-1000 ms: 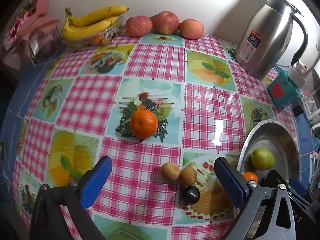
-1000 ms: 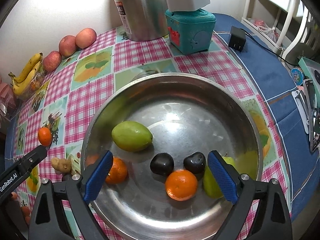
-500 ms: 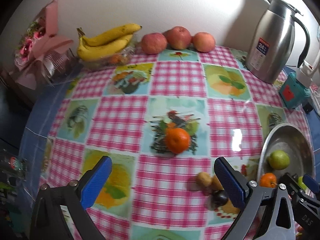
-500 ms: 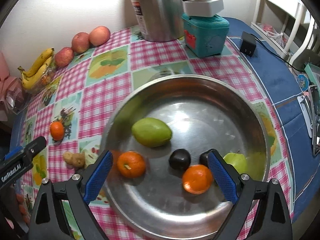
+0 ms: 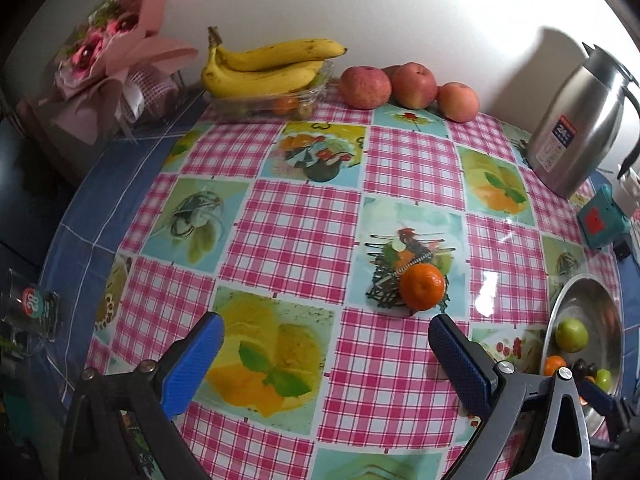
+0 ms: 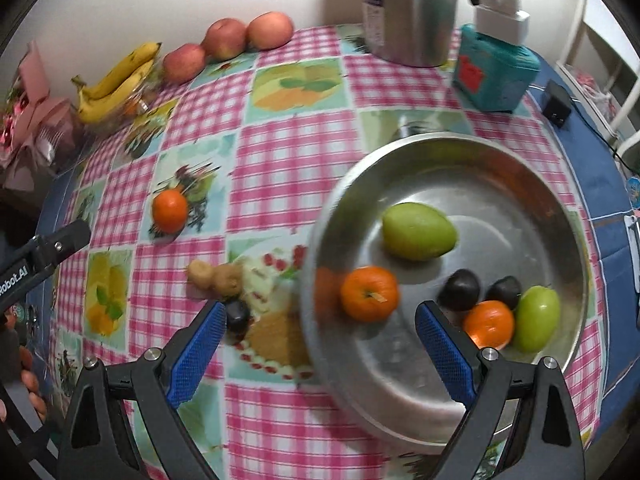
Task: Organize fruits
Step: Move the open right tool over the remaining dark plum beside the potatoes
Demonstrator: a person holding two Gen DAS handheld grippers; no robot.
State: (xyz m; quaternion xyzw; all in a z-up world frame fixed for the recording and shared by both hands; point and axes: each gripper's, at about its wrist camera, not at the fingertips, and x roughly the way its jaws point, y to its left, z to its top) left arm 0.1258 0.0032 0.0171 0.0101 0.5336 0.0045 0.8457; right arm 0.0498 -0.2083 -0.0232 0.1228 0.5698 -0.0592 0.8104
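A steel bowl point(image 6: 500, 176) holds a green mango point(image 6: 418, 231), two oranges point(image 6: 370, 293), two dark plums point(image 6: 460, 290) and a green fruit point(image 6: 538, 318). On the cloth lie one orange point(image 5: 422, 286), two small brown fruits point(image 6: 218, 278) and a dark plum point(image 6: 237, 314). My right gripper point(image 6: 320, 344) is open above the bowl's near left rim, holding nothing. My left gripper point(image 5: 326, 360) is open over the cloth, near and left of the loose orange. The bowl point(image 5: 608, 308) shows at the right edge of the left wrist view.
Bananas point(image 5: 264, 68) in a clear dish and three apples point(image 5: 408, 86) line the back wall. A steel thermos jug point(image 5: 580, 120) and a teal box point(image 6: 496, 72) stand at the back right. A pink bouquet point(image 5: 112, 60) sits back left. A hand point(image 6: 28, 388) shows at the left.
Both grippers have pulled back and swung left. The loose orange now sits further right in the left wrist view, the bowl further right in the right wrist view. Both stayed open.
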